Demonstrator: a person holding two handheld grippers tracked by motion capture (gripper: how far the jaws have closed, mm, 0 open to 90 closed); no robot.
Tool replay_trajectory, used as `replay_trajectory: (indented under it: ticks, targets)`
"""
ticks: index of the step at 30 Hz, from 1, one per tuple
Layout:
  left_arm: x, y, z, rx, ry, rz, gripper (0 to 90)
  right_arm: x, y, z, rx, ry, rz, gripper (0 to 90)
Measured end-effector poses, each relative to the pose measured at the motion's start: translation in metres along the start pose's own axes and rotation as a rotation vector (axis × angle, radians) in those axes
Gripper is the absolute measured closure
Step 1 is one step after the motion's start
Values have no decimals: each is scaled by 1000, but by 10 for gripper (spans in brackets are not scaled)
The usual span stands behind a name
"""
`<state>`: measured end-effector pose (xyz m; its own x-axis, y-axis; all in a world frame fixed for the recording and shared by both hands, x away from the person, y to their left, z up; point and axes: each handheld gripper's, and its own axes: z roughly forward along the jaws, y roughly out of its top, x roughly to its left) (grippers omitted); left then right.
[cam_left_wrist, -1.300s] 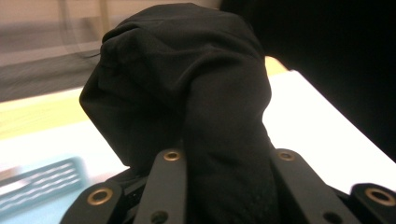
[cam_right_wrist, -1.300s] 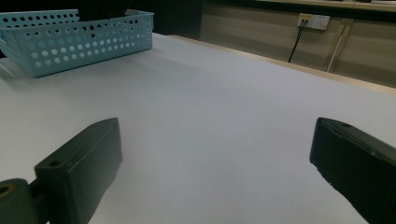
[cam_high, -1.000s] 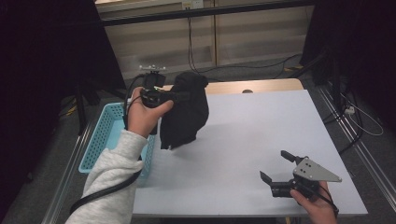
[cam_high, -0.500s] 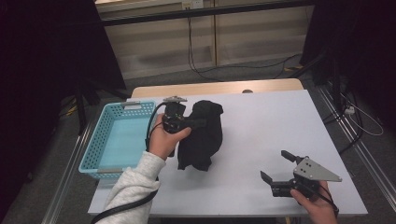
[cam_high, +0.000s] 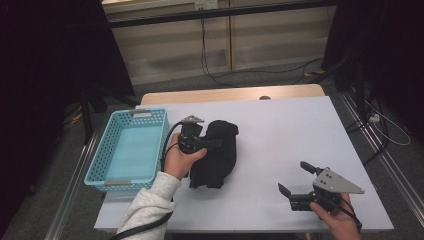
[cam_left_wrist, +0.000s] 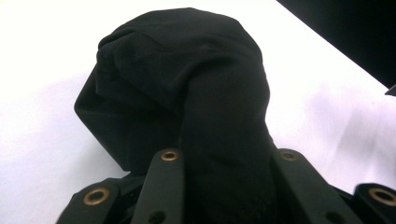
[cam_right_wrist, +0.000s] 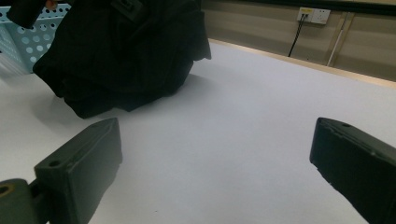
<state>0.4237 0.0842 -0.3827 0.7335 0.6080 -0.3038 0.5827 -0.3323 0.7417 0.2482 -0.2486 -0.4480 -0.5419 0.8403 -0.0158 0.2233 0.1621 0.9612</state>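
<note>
While the left gripper (cam_high: 212, 143) pinches a thick fold of the black garment (cam_high: 216, 160) between its nearly closed jaws, the cloth slumps onto the white table (cam_high: 300, 130) at the gripper's five o'clock, just right of the blue basket (cam_high: 112, 150). Its look suggests something soft, light and limp, likely to sag and drape rather than hold shape; a bunched fold or seam edge seems the safest hold. At four o'clock, well apart, the right gripper (cam_high: 295, 180) hovers wide open with nothing in it.
</note>
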Motion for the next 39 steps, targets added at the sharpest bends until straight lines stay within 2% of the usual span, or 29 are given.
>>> replay_trajectory:
  ticks: [1, 4, 5, 6, 8, 9, 10, 12, 13, 14, 15, 16, 17, 18, 19, 20, 21, 24, 31, 34, 37, 39]
  targets:
    - [0, 0, 0, 0, 0, 0, 748, 0, 0, 0, 0, 2, -2, 16]
    - [-14, 4, 7, 4, -29, 16, 750, 1, 0, 1, 2, 8, -4, 15]
    - [-14, 4, 7, 4, -29, 16, 751, 1, 0, 1, 2, 8, -4, 15]
    - [-25, 7, 8, -5, -55, 28, 751, 1, 0, 0, 8, 8, -12, 16]
    - [-35, 11, 10, -14, -88, 38, 751, 1, -1, -1, 9, 9, -15, 15]
    - [-35, 11, 10, -14, -88, 38, 750, 1, -1, -1, 10, 8, -13, 15]
    - [-43, 13, 12, -21, -118, 55, 749, 1, -1, -2, 8, 5, -11, 15]
    - [-47, 14, 16, -30, -114, 84, 740, 0, -1, -3, 6, 0, -9, 15]
    - [-47, 14, 16, -30, -114, 84, 726, 0, -1, -3, 6, 0, -9, 15]
    - [-41, 11, 21, -40, -84, 78, 709, 0, 0, -3, 6, 1, -8, 16]
    - [-41, 11, 21, -40, -84, 78, 674, 0, 0, -3, 6, 1, -8, 16]
    - [-30, 7, 24, -55, -60, 56, 597, 0, 0, -3, 7, 1, -10, 15]
    - [-30, 7, 24, -55, -60, 56, 508, 0, 0, -3, 7, 1, -10, 15]
    - [-21, 2, 23, -79, -18, 57, 433, 0, 0, -3, 5, 3, -11, 15]
    - [-21, 2, 23, -79, -18, 57, 366, 0, 0, -3, 5, 3, -11, 15]
    - [-13, -3, 20, -91, 16, 65, 294, 0, 0, -3, 3, 5, -10, 15]
    - [-13, -3, 20, -91, 16, 65, 251, 0, 0, -3, 5, 3, -9, 16]
    - [-4, -13, 9, -85, 54, 75, 201, 1, 1, -1, 6, 6, -12, 15]
    - [2, -32, -4, -69, 103, 79, 142, 4, 2, 4, 14, 19, -24, 16]
    - [1, -38, -6, -61, 108, 86, 124, 4, 3, 5, 14, 14, -20, 15]
    - [-1, -41, -7, -34, 103, 108, 116, 4, 4, 8, 14, 9, -15, 16]
    - [-2, -43, -10, -36, 110, 128, 114, 4, 4, 9, 19, 15, -21, 15]
